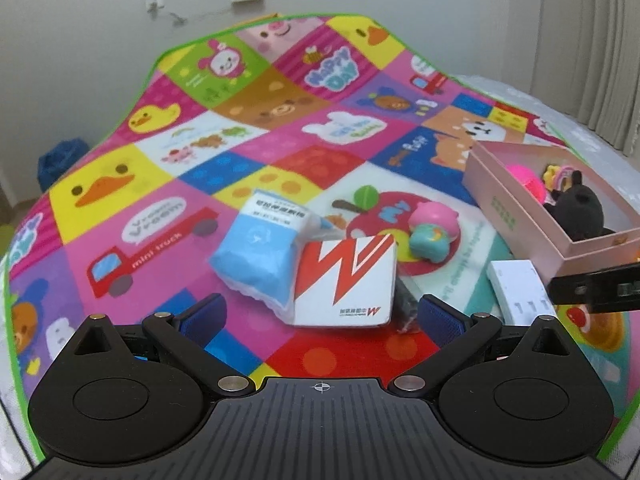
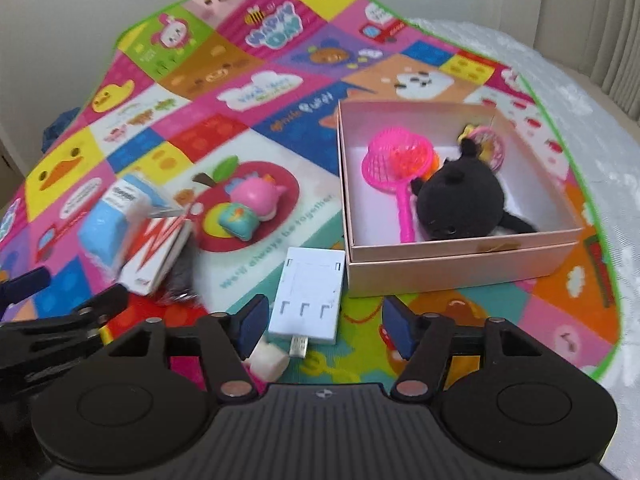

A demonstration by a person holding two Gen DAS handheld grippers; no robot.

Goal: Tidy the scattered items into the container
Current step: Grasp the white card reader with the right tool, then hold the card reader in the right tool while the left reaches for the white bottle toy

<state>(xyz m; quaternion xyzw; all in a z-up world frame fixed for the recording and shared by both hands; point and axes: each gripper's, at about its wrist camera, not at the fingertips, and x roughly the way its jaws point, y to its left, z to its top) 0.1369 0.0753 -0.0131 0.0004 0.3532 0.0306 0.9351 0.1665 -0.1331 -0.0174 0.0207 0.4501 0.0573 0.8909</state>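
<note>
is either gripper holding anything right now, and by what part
Nothing is held. The left gripper is open above the white card, and the right gripper is open, nothing between its pads.

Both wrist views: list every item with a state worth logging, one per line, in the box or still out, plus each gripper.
Pink box: open, no lid on.
Black plush: in the box.
Pink net scoop: in the box.
Blue packet: out on the mat.
Red-and-white card box: out, leaning on the packet.
Pink squishy toy: out.
White flat device: out.
Left gripper: open, empty.
Right gripper: open, empty.
</note>
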